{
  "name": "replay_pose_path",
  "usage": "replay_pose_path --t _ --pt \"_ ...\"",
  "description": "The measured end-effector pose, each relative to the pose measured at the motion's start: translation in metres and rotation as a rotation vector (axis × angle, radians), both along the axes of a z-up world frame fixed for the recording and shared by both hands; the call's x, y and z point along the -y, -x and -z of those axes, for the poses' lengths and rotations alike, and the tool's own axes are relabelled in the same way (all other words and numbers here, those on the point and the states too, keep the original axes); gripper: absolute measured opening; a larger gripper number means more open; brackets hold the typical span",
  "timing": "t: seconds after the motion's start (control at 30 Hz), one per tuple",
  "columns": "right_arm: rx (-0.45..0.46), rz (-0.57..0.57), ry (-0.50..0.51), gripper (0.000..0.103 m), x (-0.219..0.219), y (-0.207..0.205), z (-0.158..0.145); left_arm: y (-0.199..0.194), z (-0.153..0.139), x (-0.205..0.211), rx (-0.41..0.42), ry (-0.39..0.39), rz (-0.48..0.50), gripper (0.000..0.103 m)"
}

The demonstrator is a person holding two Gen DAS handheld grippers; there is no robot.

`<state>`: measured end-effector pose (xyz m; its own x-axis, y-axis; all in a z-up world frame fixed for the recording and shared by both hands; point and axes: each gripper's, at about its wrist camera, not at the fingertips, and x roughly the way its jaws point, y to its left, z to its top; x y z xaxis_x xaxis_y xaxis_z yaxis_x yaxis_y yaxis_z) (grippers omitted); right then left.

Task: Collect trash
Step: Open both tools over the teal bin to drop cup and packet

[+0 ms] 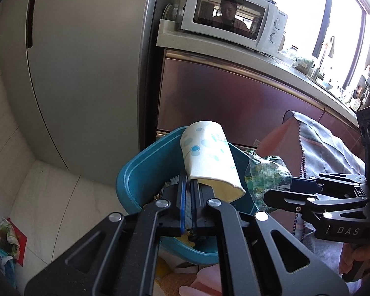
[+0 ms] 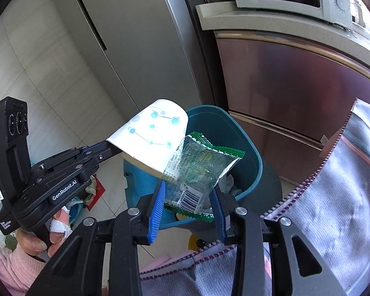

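Left hand-held gripper (image 1: 188, 197): we pinch paper cup (image 1: 209, 157); right hand-held gripper (image 2: 188, 197) clamps wrapper (image 2: 199, 170); both above bin (image 2: 246, 148) for dropping.

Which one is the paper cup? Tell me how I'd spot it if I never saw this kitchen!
Find the tall grey fridge; on the floor by it stands a blue bin. Over the bin's rim, the left gripper pinches the paper cup by its edge. It is white with light blue dots and lines, unlike the crinkly clear-and-green wrapper beside it in the right gripper.
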<state>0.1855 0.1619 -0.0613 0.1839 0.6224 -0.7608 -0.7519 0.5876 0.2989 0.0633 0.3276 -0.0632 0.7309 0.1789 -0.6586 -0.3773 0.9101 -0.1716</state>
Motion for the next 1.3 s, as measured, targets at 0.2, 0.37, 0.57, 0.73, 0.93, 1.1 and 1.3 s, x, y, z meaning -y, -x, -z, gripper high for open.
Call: replay_pose_path --t 0.2,0.37,0.57,0.73,0.93,1.1,1.3 --pt "-0.02 -0.001 0.036 0.034 -0.012 -0.007 0.011 -0.005 0.011 -0.002 -0.02 0.003 -0.006 0.004" --pt "-0.041 -0.007 0.058 0.034 -0.02 -0.012 0.018 -0.009 0.019 -0.004 -0.032 0.006 -0.005 0.004" --pt "-0.041 -0.003 0.082 0.034 -0.026 -0.013 0.021 -0.015 0.027 -0.004 -0.05 0.011 -0.004 0.004" --pt "-0.054 -0.003 0.108 0.036 -0.032 -0.019 0.025 -0.021 0.036 -0.004 -0.072 0.013 -0.008 0.005" --pt "-0.081 0.007 0.101 0.039 -0.03 -0.022 0.026 -0.025 0.045 -0.005 -0.092 0.021 -0.01 0.01" --pt "-0.09 0.02 0.071 0.04 -0.022 -0.02 0.025 -0.025 0.047 -0.005 -0.099 0.018 0.007 0.02" --pt "-0.052 0.028 0.02 0.044 -0.006 -0.009 0.017 -0.016 0.04 -0.003 -0.066 0.027 0.021 0.03"
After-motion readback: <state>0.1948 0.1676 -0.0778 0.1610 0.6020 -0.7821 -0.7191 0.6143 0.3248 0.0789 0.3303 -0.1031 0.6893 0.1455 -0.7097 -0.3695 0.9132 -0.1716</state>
